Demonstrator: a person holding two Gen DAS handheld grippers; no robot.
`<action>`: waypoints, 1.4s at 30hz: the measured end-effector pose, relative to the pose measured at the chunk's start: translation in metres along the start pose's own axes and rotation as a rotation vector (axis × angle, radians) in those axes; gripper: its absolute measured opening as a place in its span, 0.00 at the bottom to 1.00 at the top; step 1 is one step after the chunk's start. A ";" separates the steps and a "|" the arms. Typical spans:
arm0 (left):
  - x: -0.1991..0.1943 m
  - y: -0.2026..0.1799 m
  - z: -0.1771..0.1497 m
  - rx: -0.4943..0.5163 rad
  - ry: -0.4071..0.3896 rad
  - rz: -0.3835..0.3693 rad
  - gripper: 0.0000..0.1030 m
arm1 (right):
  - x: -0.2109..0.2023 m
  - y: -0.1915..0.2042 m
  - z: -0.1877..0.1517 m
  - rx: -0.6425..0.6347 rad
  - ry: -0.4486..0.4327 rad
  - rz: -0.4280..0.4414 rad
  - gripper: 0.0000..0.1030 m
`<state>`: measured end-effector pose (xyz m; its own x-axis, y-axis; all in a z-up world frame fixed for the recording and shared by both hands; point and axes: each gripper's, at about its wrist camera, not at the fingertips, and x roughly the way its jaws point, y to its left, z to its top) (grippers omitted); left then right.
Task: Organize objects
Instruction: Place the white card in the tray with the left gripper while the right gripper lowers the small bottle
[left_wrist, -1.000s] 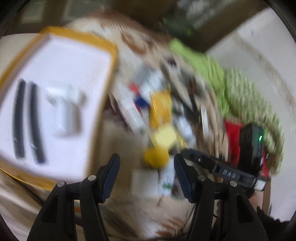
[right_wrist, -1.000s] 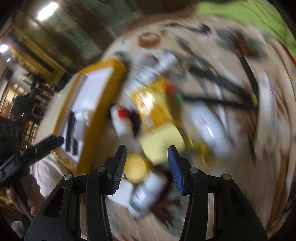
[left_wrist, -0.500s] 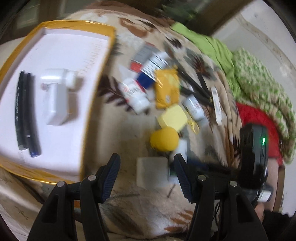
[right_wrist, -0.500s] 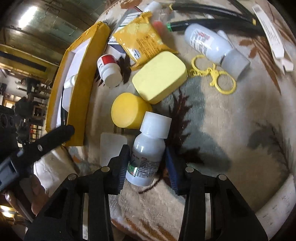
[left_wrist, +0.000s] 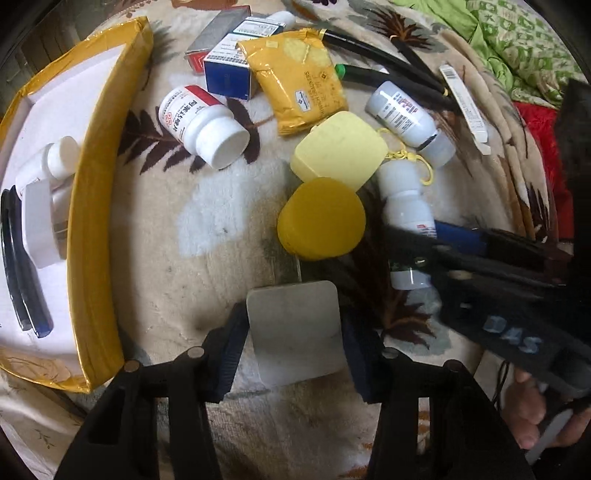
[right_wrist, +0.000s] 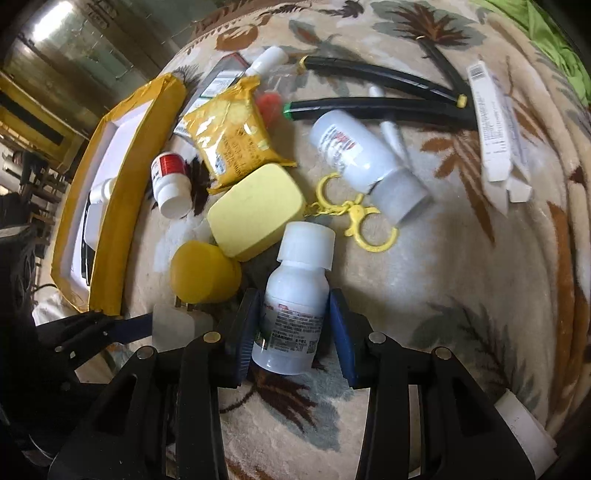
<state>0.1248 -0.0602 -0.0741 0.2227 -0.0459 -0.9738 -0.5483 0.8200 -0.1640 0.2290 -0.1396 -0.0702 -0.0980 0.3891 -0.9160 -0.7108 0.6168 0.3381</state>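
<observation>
My left gripper (left_wrist: 295, 332) is open around a flat grey-white square case (left_wrist: 295, 332) lying on the patterned blanket; small gaps show at both pads. My right gripper (right_wrist: 291, 325) straddles a white bottle (right_wrist: 295, 295) with a white cap; the pads sit beside its body with slight gaps. That bottle also shows in the left wrist view (left_wrist: 406, 206), part hidden by the right gripper. A yellow-rimmed white tray (left_wrist: 92, 236) at left holds a white inhaler-like device (left_wrist: 40, 206) and two dark pens (left_wrist: 22, 280).
A round yellow box (left_wrist: 321, 218), a pale yellow case (left_wrist: 340, 147) with a keyring (right_wrist: 354, 218), a red-labelled bottle (left_wrist: 199, 122), a yellow packet (left_wrist: 299, 81), small boxes (left_wrist: 229, 62), another white bottle (right_wrist: 354, 151), black tubes (right_wrist: 380, 107) and a white strip (right_wrist: 495, 125) crowd the blanket.
Both grippers moved down and forward to the blanket. The left one now brackets the grey-white case; the right one brackets the white bottle more closely.
</observation>
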 end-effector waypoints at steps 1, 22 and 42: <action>-0.002 0.004 -0.001 -0.016 -0.008 -0.020 0.48 | 0.003 0.003 -0.001 -0.008 -0.002 -0.013 0.37; -0.101 0.116 -0.028 -0.352 -0.420 -0.313 0.48 | -0.054 0.062 0.022 -0.070 -0.188 0.140 0.34; -0.124 0.266 -0.057 -0.617 -0.439 -0.100 0.48 | 0.026 0.216 0.028 -0.383 0.056 0.344 0.33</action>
<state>-0.0949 0.1309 -0.0065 0.5240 0.2337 -0.8191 -0.8312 0.3502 -0.4318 0.0926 0.0227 -0.0155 -0.4005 0.4819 -0.7793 -0.8340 0.1604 0.5279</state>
